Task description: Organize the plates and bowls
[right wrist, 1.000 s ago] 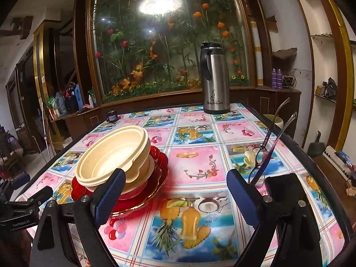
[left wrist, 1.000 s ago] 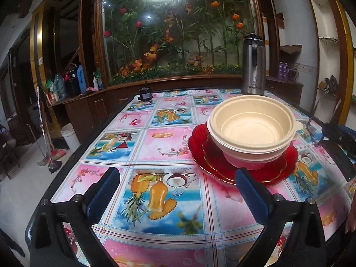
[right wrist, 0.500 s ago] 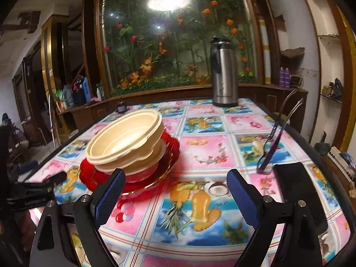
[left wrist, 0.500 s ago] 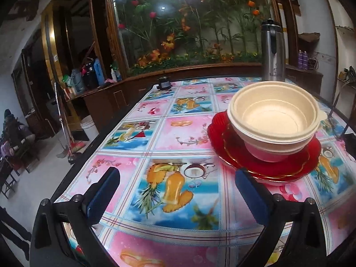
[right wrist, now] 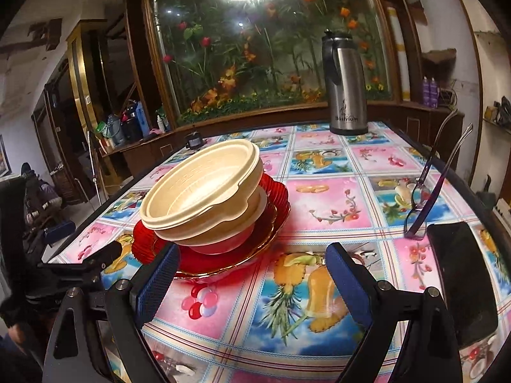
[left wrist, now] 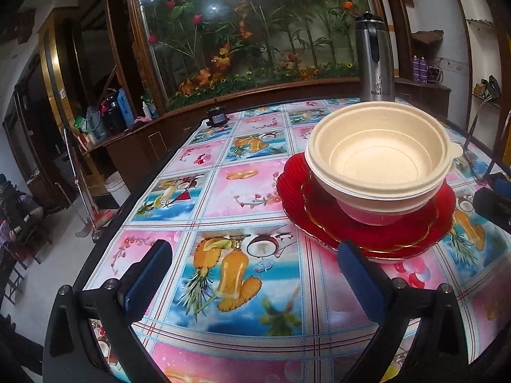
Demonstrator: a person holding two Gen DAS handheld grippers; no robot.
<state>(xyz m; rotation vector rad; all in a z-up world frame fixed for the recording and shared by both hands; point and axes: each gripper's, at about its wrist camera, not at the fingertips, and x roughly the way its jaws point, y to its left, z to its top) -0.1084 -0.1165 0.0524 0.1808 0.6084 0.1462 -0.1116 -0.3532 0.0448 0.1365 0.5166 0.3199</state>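
Cream bowls (left wrist: 378, 159) sit nested on a pink bowl (left wrist: 370, 215) atop the red plates (left wrist: 367, 233), one compact stack mid-surface (left wrist: 223, 191). Left claw (left wrist: 254, 279) and right claw (right wrist: 249, 282) hang apart, empty, apparently because stacking looks finished.

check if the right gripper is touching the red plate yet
Cannot tell. In the right wrist view the right gripper stands open, and its left finger overlaps the rim of the red plate, hiding any gap. The left wrist view shows only a dark part at the edge.
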